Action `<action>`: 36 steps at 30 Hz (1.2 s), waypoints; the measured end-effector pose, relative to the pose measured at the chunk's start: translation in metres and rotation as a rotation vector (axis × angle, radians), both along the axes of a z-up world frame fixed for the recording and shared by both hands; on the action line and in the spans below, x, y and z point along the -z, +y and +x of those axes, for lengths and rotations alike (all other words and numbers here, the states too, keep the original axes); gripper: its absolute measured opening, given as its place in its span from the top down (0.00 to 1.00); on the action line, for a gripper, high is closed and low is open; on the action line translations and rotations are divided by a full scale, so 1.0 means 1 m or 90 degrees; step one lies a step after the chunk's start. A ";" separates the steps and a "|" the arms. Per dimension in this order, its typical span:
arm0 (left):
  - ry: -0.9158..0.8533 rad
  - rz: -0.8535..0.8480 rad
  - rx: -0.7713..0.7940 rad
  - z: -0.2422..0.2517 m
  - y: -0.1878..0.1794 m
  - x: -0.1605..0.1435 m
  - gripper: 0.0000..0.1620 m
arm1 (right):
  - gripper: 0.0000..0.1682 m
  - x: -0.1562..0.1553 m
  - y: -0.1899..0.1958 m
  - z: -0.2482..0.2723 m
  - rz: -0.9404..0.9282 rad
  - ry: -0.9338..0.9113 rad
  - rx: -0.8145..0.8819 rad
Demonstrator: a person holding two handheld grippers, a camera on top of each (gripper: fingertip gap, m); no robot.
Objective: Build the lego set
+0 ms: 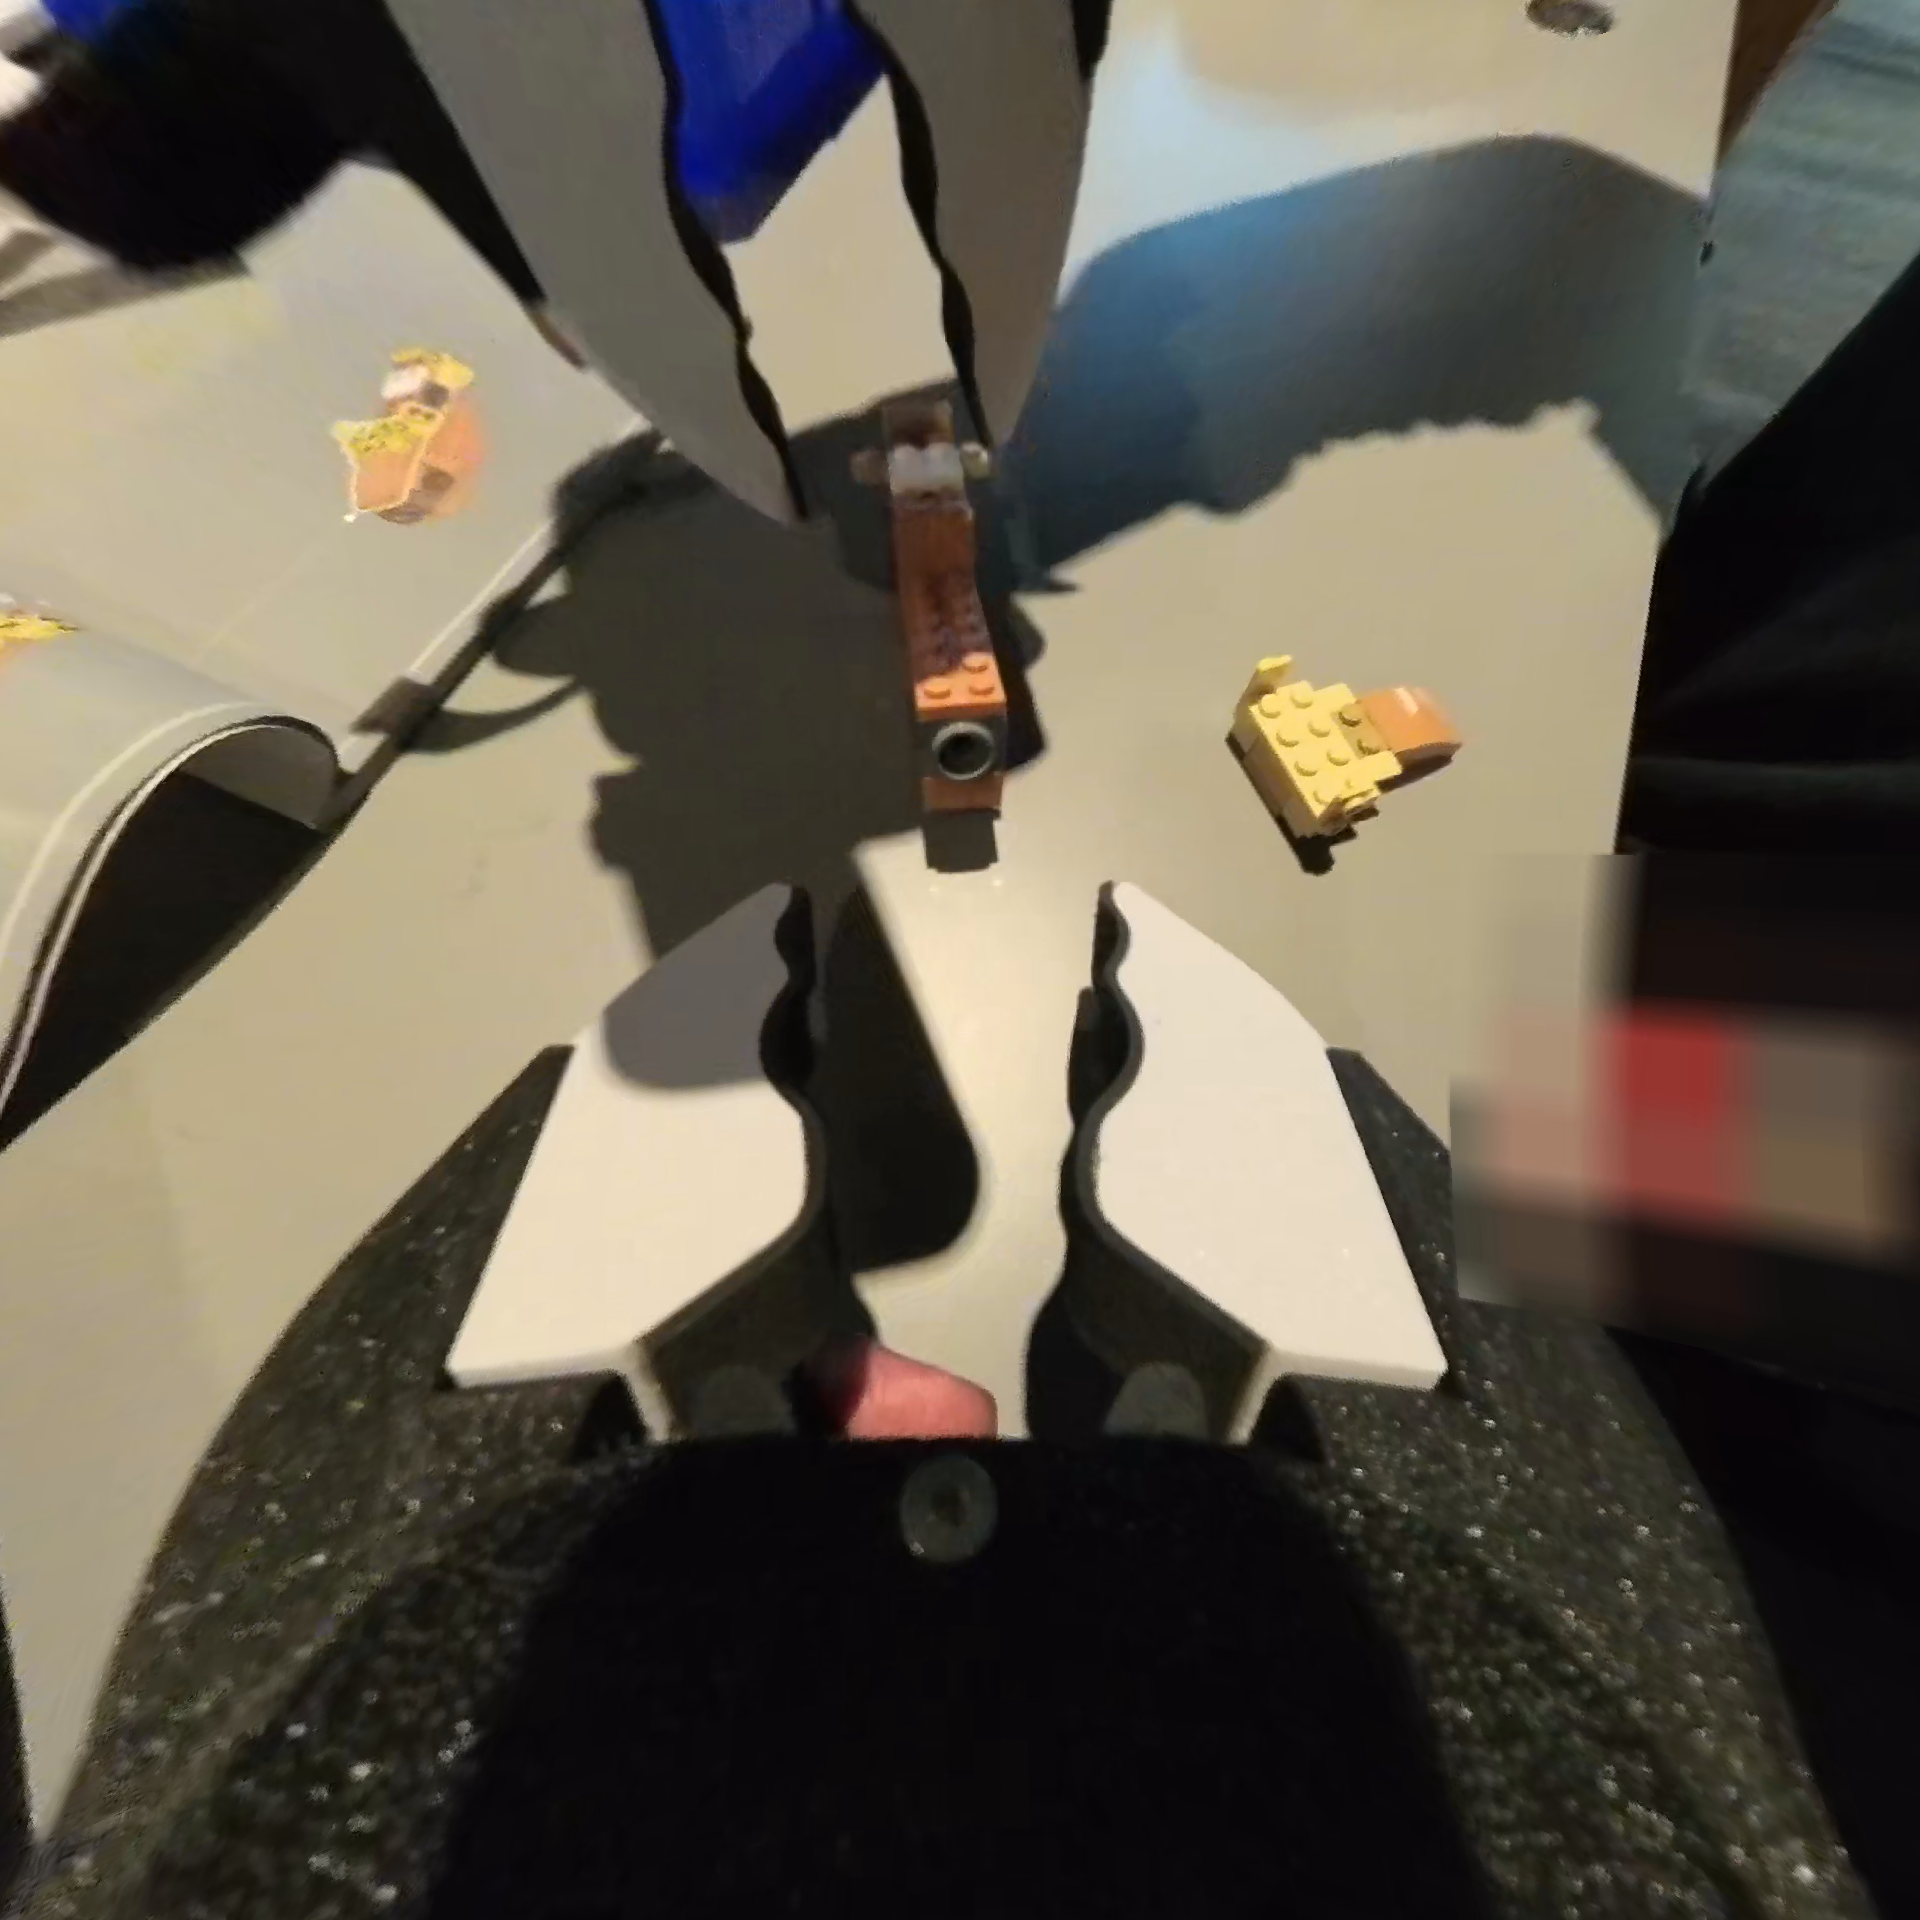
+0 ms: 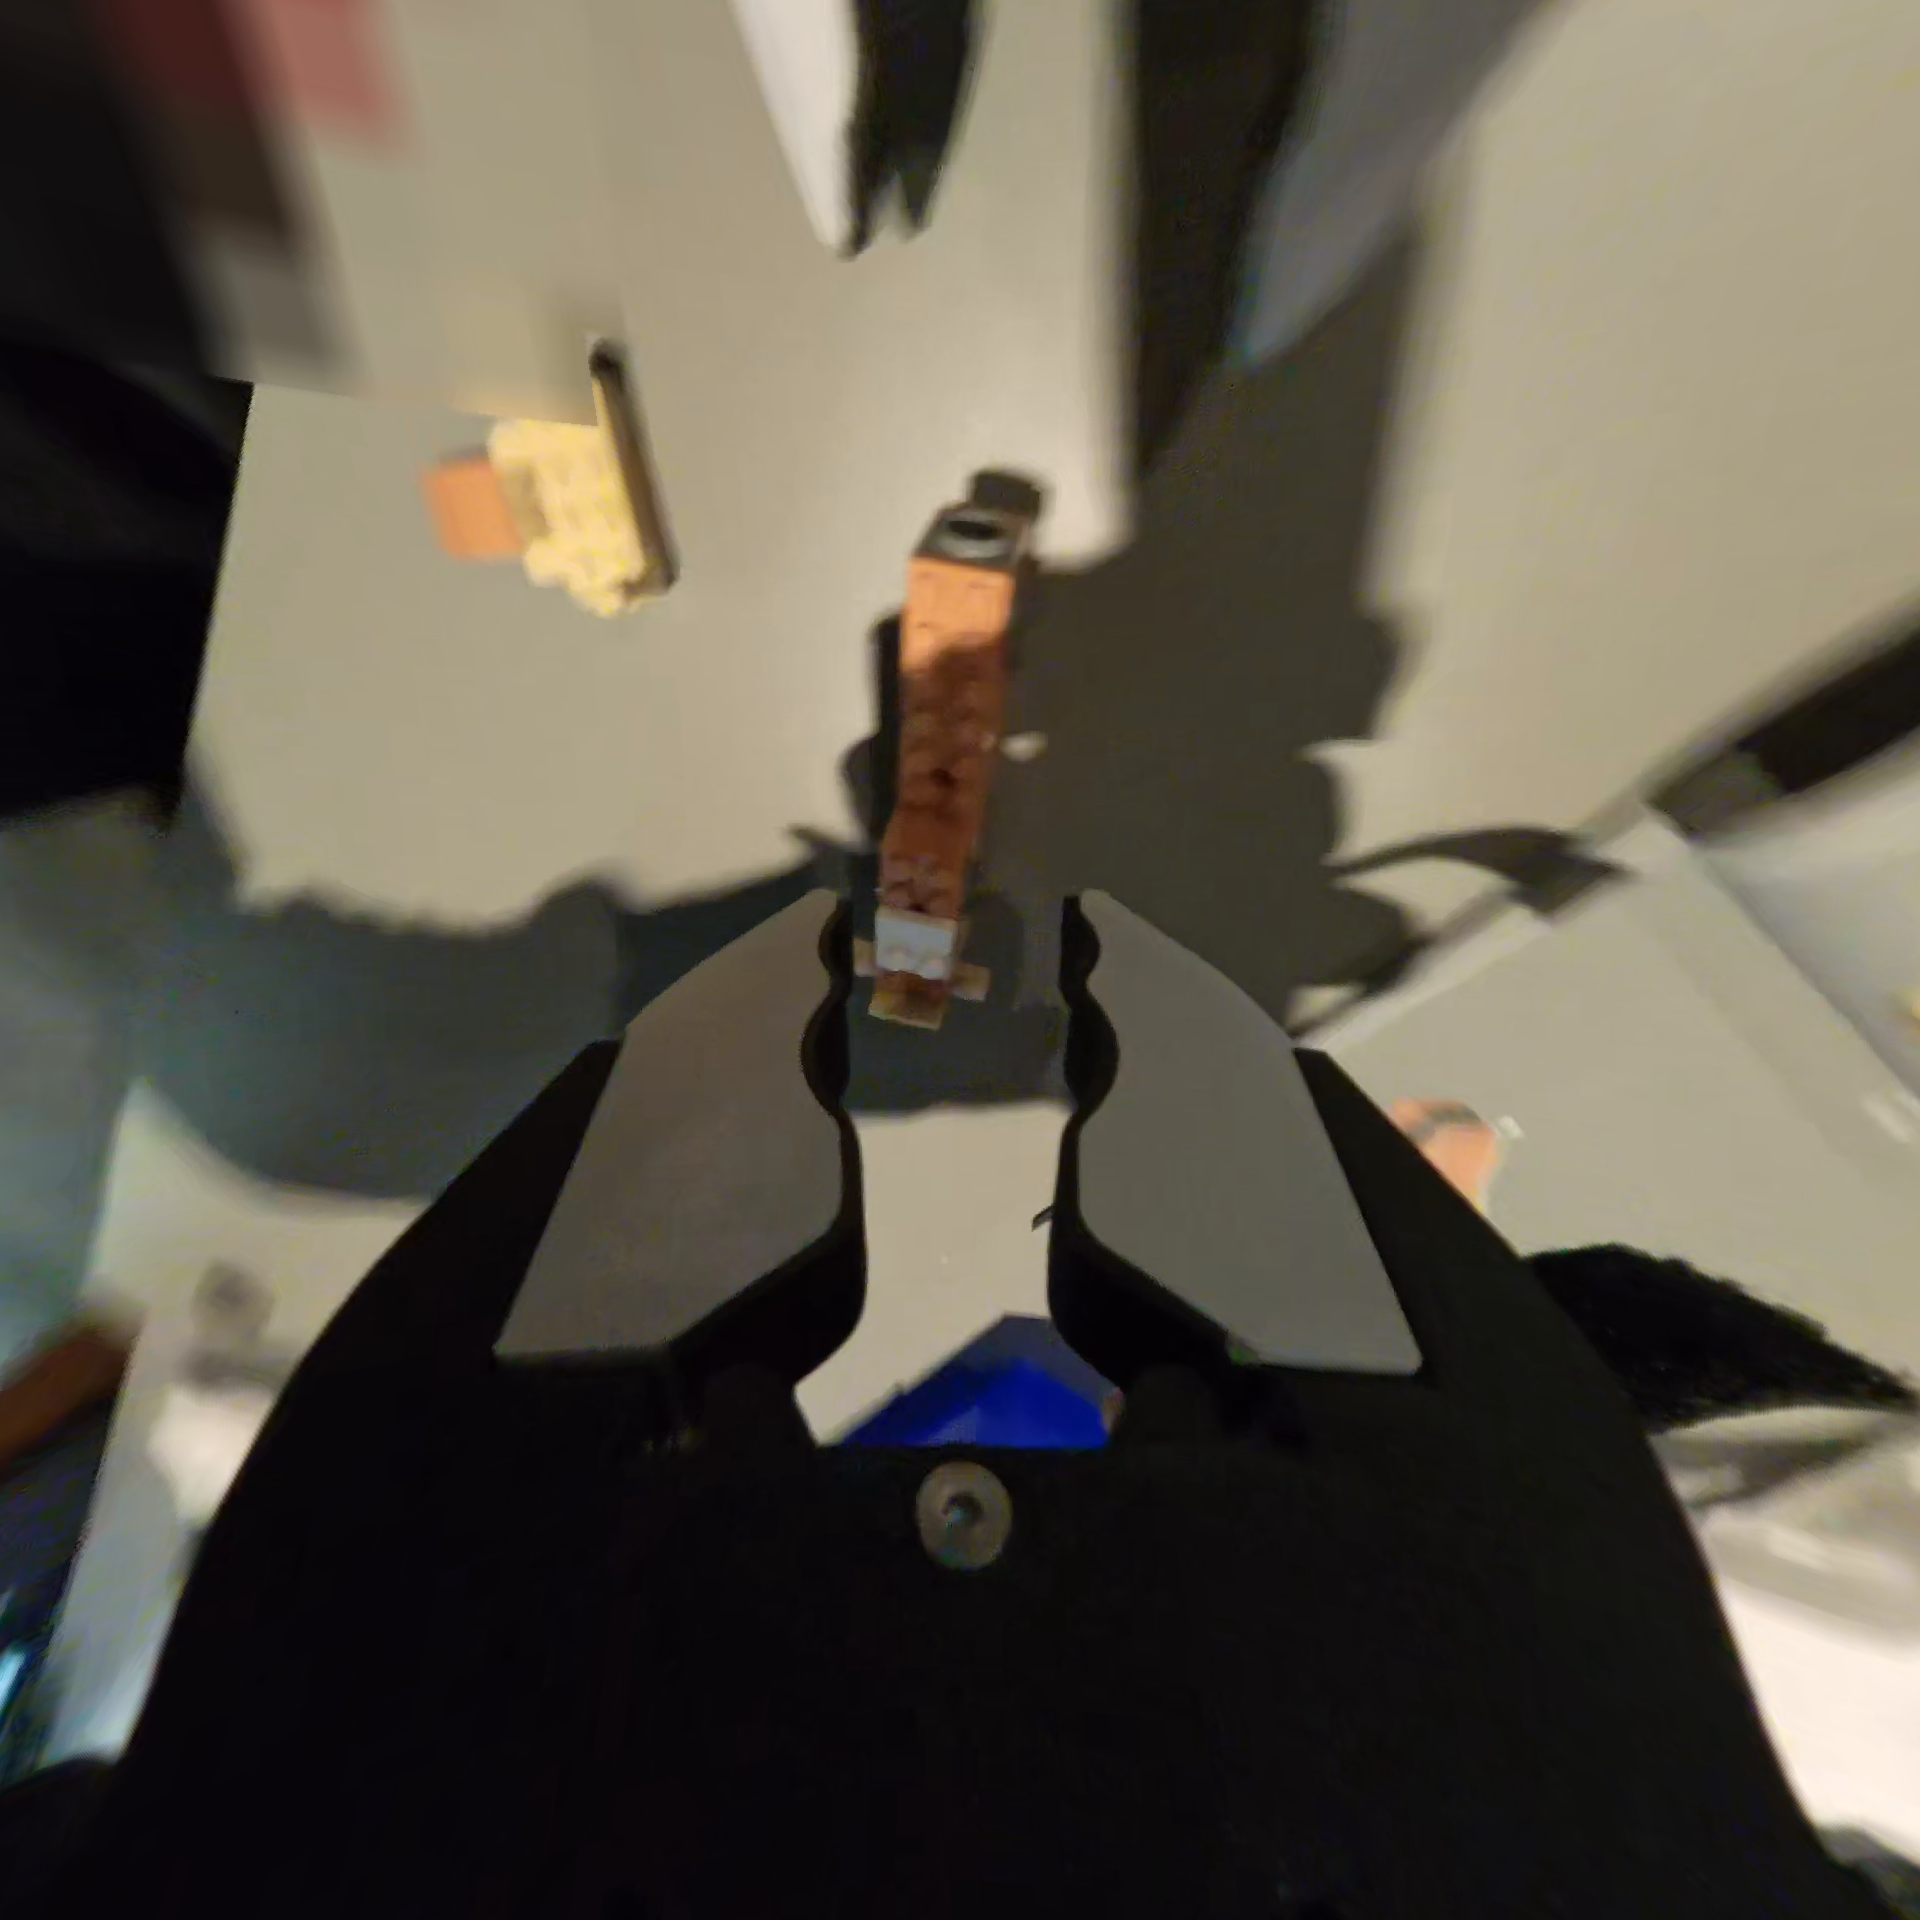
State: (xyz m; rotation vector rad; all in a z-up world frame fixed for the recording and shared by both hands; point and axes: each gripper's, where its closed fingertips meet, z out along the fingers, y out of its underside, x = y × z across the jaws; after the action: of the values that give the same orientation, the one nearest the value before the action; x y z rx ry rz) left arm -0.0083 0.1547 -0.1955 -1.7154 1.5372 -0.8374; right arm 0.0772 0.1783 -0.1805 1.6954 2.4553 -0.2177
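A long brown lego beam point(image 1: 951, 644) with a grey round-holed end and a white piece at its far end lies on the grey table. My left gripper point(image 1: 951, 914) is open and empty, just short of the beam's grey end. My right gripper point(image 2: 951, 935) is open, its fingertips on either side of the beam's point(image 2: 951, 748) white end, not closed on it; it also shows in the left wrist view point(image 1: 883, 468), coming from above. A yellow and brown lego sub-assembly point(image 1: 1335, 753) lies right of the beam, also seen in the right wrist view point(image 2: 551, 514).
Another yellow and brown lego build point(image 1: 410, 436) lies at the left, with a small yellow piece point(image 1: 31, 627) near the left edge. A curved grey and black object point(image 1: 208, 790) sits at the left. A person's dark clothing point(image 1: 1787, 623) borders the right side. My hands' fingertips stand some 9 cm from each other.
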 end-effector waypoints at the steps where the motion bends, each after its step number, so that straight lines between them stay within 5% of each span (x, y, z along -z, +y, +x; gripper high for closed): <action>1: -0.011 0.002 -0.010 -0.001 -0.001 -0.003 0.68 | 0.77 -0.006 0.003 -0.003 0.027 0.049 0.029; 7: -0.152 -0.044 -0.015 -0.001 -0.041 -0.034 0.70 | 0.82 -0.052 -0.030 -0.014 0.116 0.471 0.335; 8: -0.153 -0.052 -0.002 0.001 -0.051 -0.035 0.70 | 0.77 -0.052 -0.041 -0.012 0.139 0.515 0.393; 14: 0.040 -0.068 0.027 0.013 -0.079 0.004 0.76 | 0.85 0.003 -0.097 0.011 0.248 0.430 0.629; 22: 0.080 -0.151 0.082 0.025 -0.129 0.010 0.79 | 0.85 0.041 -0.134 -0.021 0.131 0.423 0.644; 30: 0.113 -0.132 -0.021 0.006 -0.098 0.022 0.70 | 0.82 0.038 -0.144 -0.069 0.082 0.466 0.551; 36: 0.045 -0.117 -0.134 0.010 -0.083 0.005 0.71 | 0.82 0.008 -0.102 -0.031 0.254 0.563 0.550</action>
State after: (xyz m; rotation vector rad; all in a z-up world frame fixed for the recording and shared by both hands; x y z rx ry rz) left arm 0.0013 0.0722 -0.2001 -2.0193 1.3284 -0.8364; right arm 0.0465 0.0758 -0.1882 3.3414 2.0521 -0.7378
